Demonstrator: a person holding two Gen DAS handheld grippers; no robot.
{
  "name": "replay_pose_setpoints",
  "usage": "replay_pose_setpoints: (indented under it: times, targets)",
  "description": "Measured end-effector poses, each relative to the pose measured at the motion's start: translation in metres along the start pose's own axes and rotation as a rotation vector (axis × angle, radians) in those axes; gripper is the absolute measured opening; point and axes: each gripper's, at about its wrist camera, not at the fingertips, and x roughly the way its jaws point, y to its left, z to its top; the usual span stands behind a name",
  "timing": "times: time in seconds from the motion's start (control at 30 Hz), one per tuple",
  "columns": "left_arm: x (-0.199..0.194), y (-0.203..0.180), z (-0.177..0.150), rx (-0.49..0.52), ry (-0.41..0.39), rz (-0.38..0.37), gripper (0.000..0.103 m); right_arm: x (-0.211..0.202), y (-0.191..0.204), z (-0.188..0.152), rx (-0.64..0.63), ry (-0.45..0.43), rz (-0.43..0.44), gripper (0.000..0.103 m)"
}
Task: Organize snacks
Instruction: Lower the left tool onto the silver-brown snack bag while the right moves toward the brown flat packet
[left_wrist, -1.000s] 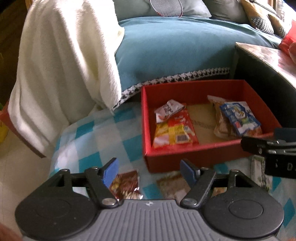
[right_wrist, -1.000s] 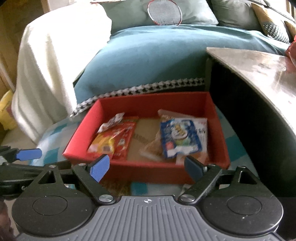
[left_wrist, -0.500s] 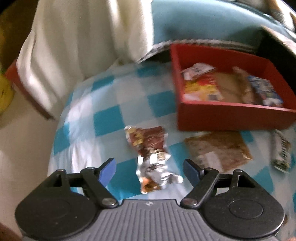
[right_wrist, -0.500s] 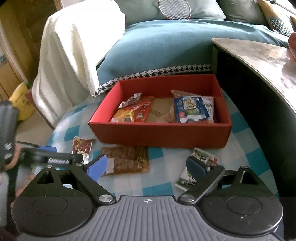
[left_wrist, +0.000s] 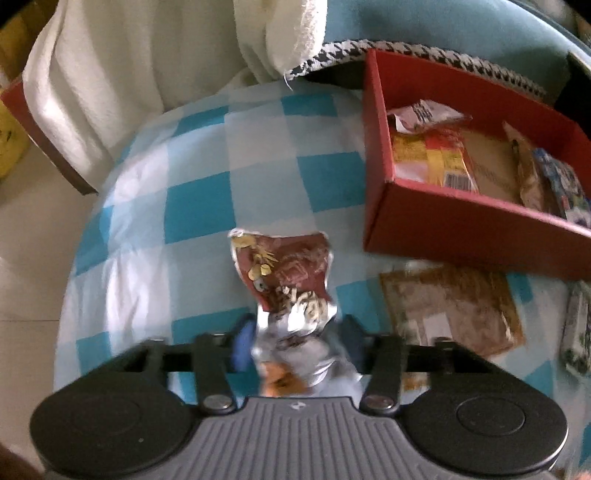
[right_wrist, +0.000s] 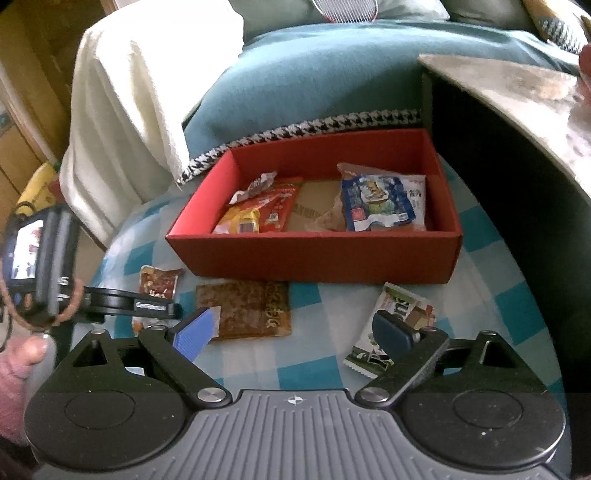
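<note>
A red box (left_wrist: 461, 236) (right_wrist: 314, 254) stands on a blue checked cloth and holds several snack packets. My left gripper (left_wrist: 295, 341) has its blue pads closed in on the crumpled silver lower end of a maroon snack packet (left_wrist: 284, 273), which also shows in the right wrist view (right_wrist: 159, 284). My right gripper (right_wrist: 291, 332) is open and empty, above the cloth in front of the box. A flat brown packet (right_wrist: 247, 310) (left_wrist: 450, 306) and a green and white packet (right_wrist: 395, 325) (left_wrist: 578, 325) lie on the cloth.
A white towel (right_wrist: 147, 92) hangs over a teal sofa (right_wrist: 325, 77) behind the box. A dark table with a stone top (right_wrist: 517, 96) stands at the right. The checked cloth (left_wrist: 192, 206) ends in a rounded edge at the left, with floor below.
My left gripper has moved down onto the maroon packet and its jaws have closed on it. My right gripper has pulled back and up from the box, staying open.
</note>
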Motion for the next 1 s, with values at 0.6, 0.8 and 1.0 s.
replay_pose_setpoints:
  times: [0.6, 0.8, 1.0]
  targets:
    - [-0.023, 0.053, -0.036, 0.037, 0.070, -0.148, 0.027, 0.121, 0.053, 0.022, -0.173, 0.104, 0.122, 0.096]
    - [-0.018, 0.064, -0.035, -0.007, 0.120, -0.192, 0.028, 0.115, 0.052, 0.015, -0.099, 0.218, 0.297, 0.099]
    - [-0.018, 0.069, -0.041, -0.020, 0.140, -0.197, 0.032, 0.072, 0.065, 0.019, -0.242, 0.214, 0.330, 0.099]
